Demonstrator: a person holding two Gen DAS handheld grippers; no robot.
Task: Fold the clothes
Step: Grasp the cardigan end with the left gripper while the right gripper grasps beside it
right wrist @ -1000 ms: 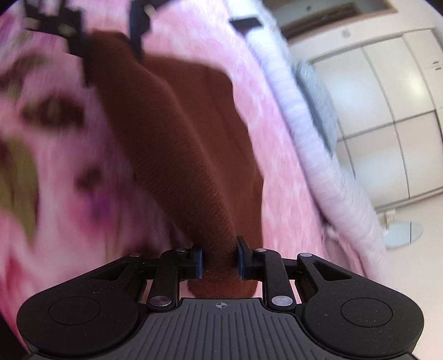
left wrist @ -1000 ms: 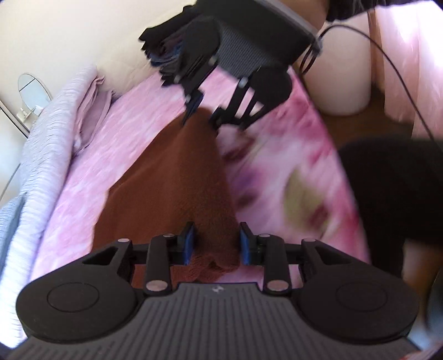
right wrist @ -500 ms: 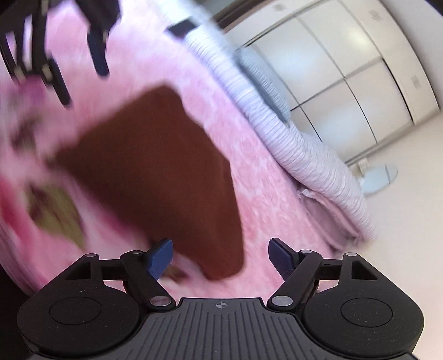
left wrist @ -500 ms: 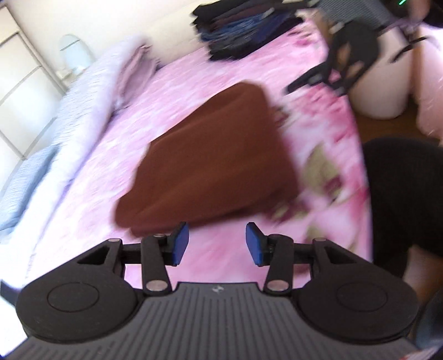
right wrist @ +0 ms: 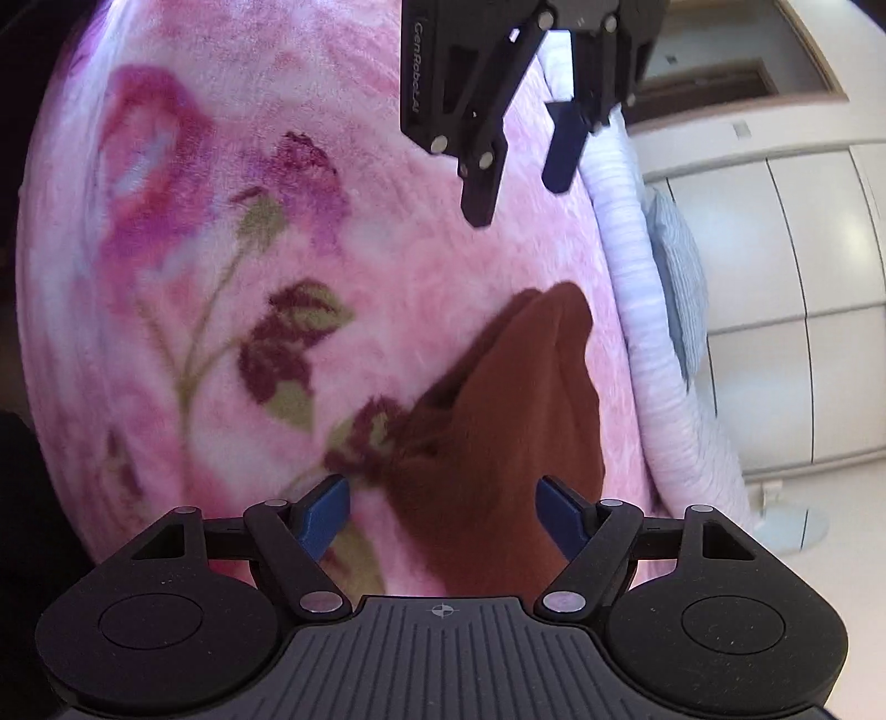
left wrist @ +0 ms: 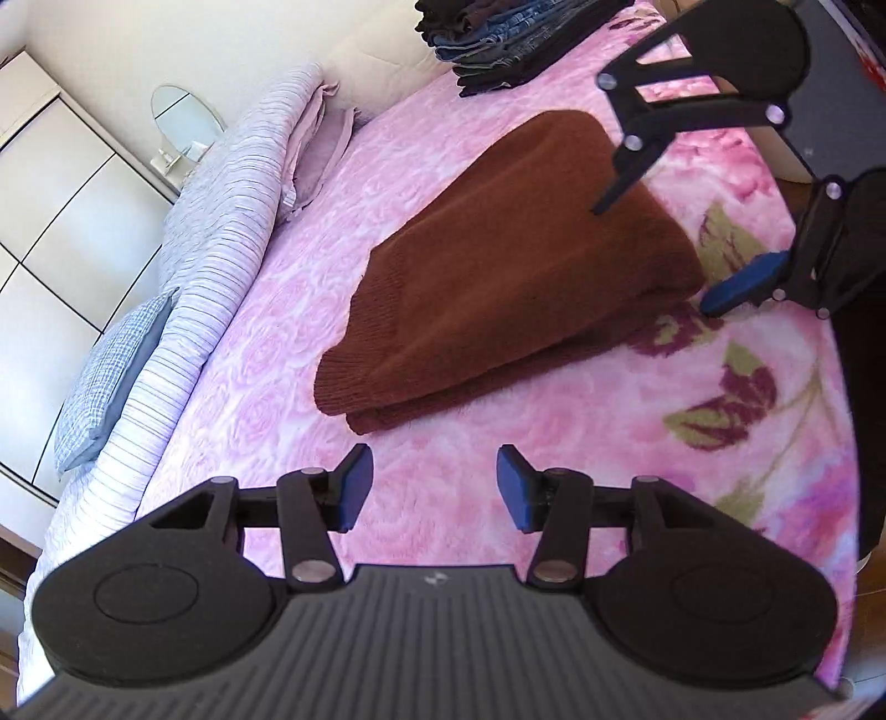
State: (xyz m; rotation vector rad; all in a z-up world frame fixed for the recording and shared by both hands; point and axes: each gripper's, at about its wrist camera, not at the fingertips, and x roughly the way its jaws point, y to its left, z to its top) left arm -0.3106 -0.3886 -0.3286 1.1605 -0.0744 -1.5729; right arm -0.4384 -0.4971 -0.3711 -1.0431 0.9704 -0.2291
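Note:
A brown knitted garment (left wrist: 515, 266) lies folded in layers on the pink flowered blanket (left wrist: 692, 443). My left gripper (left wrist: 432, 482) is just short of its near corner. Its jaws are opening and nothing is between them. In the left wrist view my right gripper (left wrist: 659, 249) stands wide open over the garment's far right edge. In the right wrist view the brown garment (right wrist: 498, 443) runs between the spread blue pads of the right gripper (right wrist: 443, 509), which do not press on it. The left gripper (right wrist: 515, 183) hangs at the top of that view.
A stack of dark folded clothes and jeans (left wrist: 509, 39) sits at the bed's far end. A striped lilac quilt (left wrist: 221, 221) and a blue checked pillow (left wrist: 111, 376) line the left side. White wardrobe doors (right wrist: 803, 310) stand beyond. A person's dark clothing (left wrist: 864, 415) borders the right.
Both grippers were shut on the brown garment a second ago and have let go. The garment now lies flat and folded, and both grippers have drawn back from it.

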